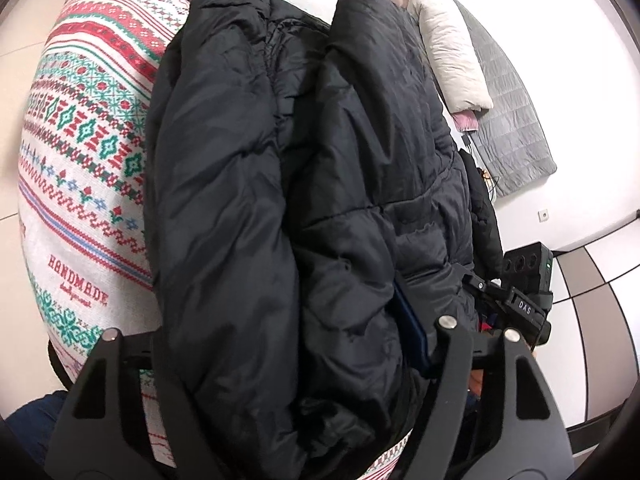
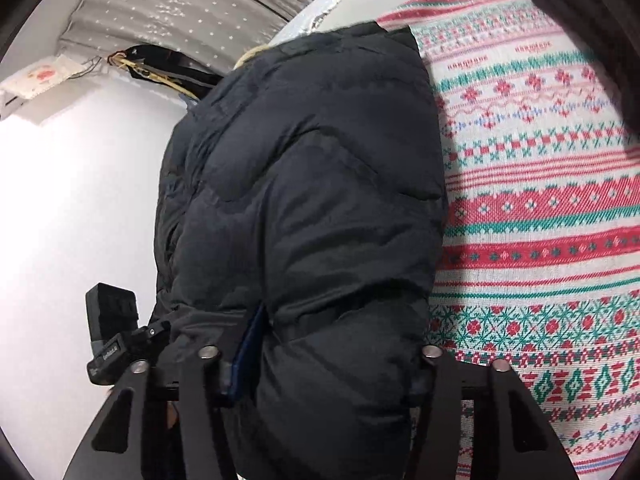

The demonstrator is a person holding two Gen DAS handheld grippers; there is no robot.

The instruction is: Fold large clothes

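While the black puffer jacket (image 1: pixel 320 200) lies bunched lengthwise on the patterned blanket (image 1: pixel 88 128), we see both claws clamped on its near end. Our left gripper (image 1: pixel 288 364) has its two black fingers (image 1: pixel 452 356) on either side of a thick fold of the padded cloth, which fills the whole gap between them, so we read it as gripping the jacket. From this claw the jacket runs straight ahead and away, with the blanket's red and green bands to its left and bare pale floor to its right. Beyond the jacket, ahead and to the right of this claw, a white pillow (image 1: pixel 452 56) lies on a grey quilted mat (image 1: pixel 508 112). Just right of the left claw the other gripper's black body appears, close beside it. Our right gripper (image 2: pixel 320 376) likewise straddles the jacket's bulging end, its fingers (image 2: pixel 436 376) pressed into the padding on both sides, holding it. A dark blue edge (image 2: pixel 248 356), perhaps lining, shows in a crease just inside this claw's left finger. To this claw's right the blanket spreads out; to its left is white floor, with a grey starred curtain (image 2: pixel 180 4) far ahead.
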